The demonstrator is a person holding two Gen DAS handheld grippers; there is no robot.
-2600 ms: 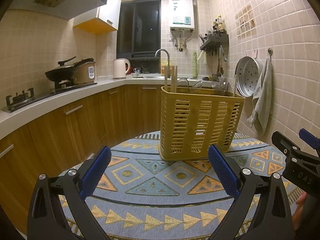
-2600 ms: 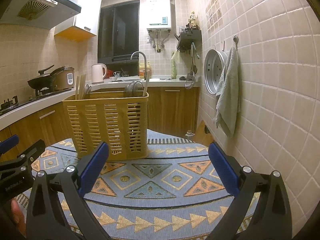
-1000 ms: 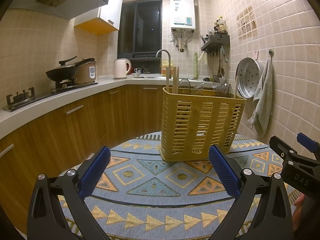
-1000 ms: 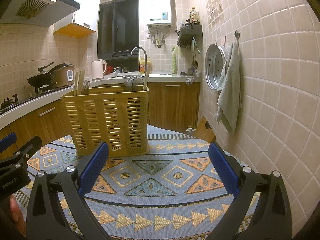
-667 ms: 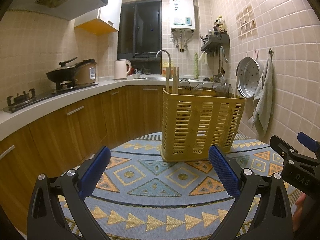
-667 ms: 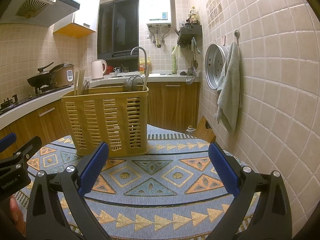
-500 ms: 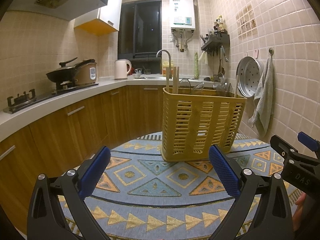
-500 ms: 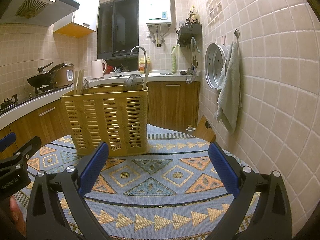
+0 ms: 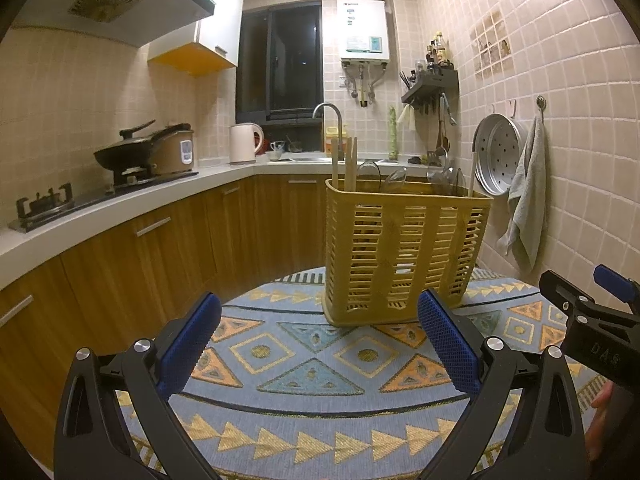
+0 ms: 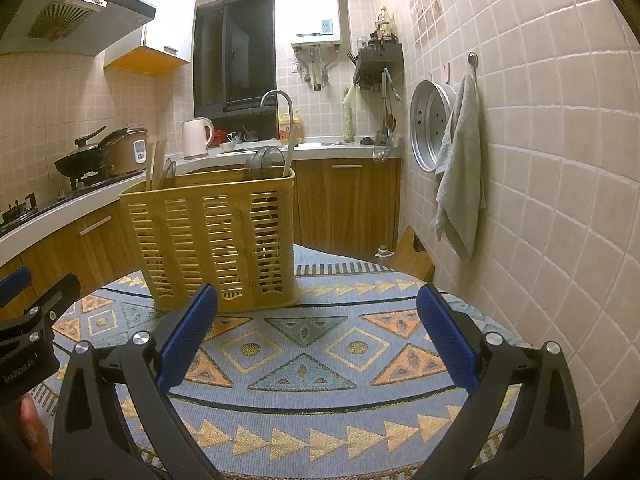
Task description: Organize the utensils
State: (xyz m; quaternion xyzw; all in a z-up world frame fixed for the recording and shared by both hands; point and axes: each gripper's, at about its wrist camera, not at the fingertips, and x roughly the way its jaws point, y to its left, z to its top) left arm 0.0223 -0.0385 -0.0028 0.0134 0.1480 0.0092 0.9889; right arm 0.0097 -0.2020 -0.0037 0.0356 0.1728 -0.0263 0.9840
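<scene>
Yellow slotted basket [image 9: 404, 248] holding utensils [image 9: 408, 178], upright on patterned cloth [image 9: 312, 364] covering round tabletop. Left gripper [image 9: 318, 344] and right gripper [image 10: 316, 340]: fingers wide, empty, short of basket. Room: tiled kitchen, wood cabinets [image 9: 132, 248], towel [image 10: 460, 184] on wall hook

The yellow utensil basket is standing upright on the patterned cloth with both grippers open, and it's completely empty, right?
Not quite: the yellow utensil basket is not empty. The left wrist view shows wooden chopsticks and clear-looking utensils sticking up above its rim. The rest holds: it stands upright on the patterned cloth, and the left gripper and right gripper are both open.
</scene>
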